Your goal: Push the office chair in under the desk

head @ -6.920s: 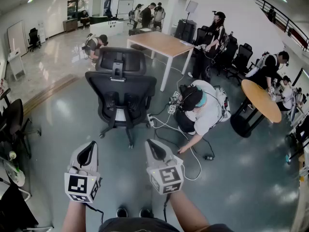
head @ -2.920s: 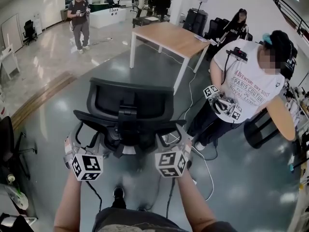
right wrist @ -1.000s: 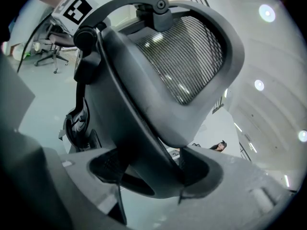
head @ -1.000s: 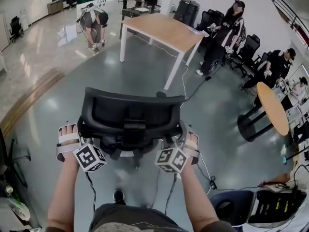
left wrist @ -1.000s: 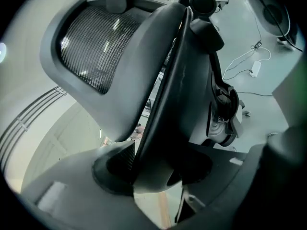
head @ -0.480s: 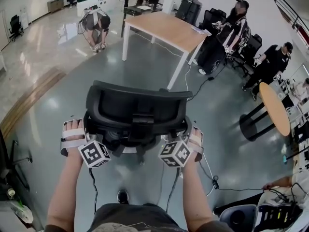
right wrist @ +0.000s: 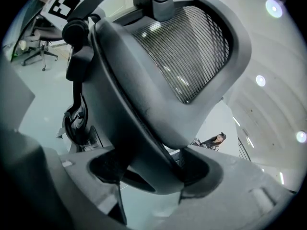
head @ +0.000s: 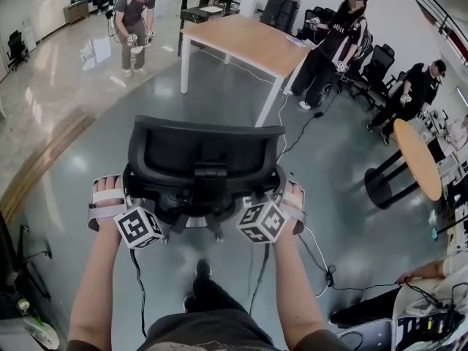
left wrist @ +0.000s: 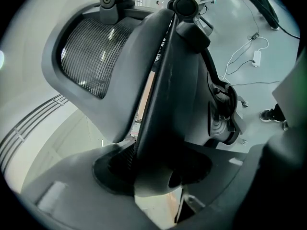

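The black office chair [head: 205, 159] stands just in front of me with its mesh backrest toward me. The wooden desk [head: 245, 42] on white legs stands farther ahead, apart from the chair. My left gripper [head: 131, 199] is shut on the left edge of the backrest, and my right gripper [head: 276, 199] is shut on its right edge. In the left gripper view the backrest frame [left wrist: 163, 104] runs down between the jaws of the left gripper [left wrist: 153, 176]. The right gripper view shows the frame [right wrist: 139, 123] wedged the same way in the right gripper [right wrist: 153, 169]. The seat and wheels are mostly hidden.
A person [head: 333, 42] stands at the desk's right end and another [head: 135, 20] beyond its left. A round wooden table [head: 418, 159] and seated people are at the right. Cables [head: 322, 265] trail over the floor right of me. More black chairs [head: 376, 68] line the far wall.
The chair and both grippers have edged forward together, and my foot has stepped up behind it. The person at the far left has straightened up.
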The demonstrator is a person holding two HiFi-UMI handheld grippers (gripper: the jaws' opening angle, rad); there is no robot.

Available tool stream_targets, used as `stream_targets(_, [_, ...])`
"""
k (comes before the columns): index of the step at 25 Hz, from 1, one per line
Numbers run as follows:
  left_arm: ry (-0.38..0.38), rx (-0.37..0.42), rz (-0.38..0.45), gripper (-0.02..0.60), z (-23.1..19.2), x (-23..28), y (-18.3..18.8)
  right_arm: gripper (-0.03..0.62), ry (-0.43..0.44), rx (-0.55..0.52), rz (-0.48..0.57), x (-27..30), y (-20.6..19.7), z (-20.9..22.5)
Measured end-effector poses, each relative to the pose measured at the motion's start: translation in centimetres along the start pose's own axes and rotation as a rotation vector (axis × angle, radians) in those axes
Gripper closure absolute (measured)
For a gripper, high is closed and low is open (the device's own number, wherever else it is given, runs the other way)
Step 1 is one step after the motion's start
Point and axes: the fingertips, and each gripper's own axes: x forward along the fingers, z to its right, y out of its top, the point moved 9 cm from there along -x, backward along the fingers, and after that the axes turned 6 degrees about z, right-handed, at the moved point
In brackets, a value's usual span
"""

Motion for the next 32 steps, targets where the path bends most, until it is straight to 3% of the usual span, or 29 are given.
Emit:
stream_targets(7, [-0.018, -0.001, -0.024, 0.334, -4.1, 7.2, -0.1, 0.289, 0.001, -0.002, -0.004, 6.3, 2.6, 2.4])
stream_targets(15, [-0.04, 0.006, 0.005, 0.336, -8.2, 17.1, 0.3, 0.292, -0.033, 0.006, -0.002, 14.9, 4.5, 5.4])
stream_targets(26, [-0.043, 0.008, 0.016, 0.337, -10.0, 24.6, 1.4, 0.289, -0.047, 0.022, -0.039, 22.2, 4.8, 7.5])
stream_targets(32, [-0.03, 0.016, 0.044, 0.336, -9.0, 27.6, 1.2, 0.289, -0.069, 0.02, -0.064, 24.8, 4.3, 6.6])
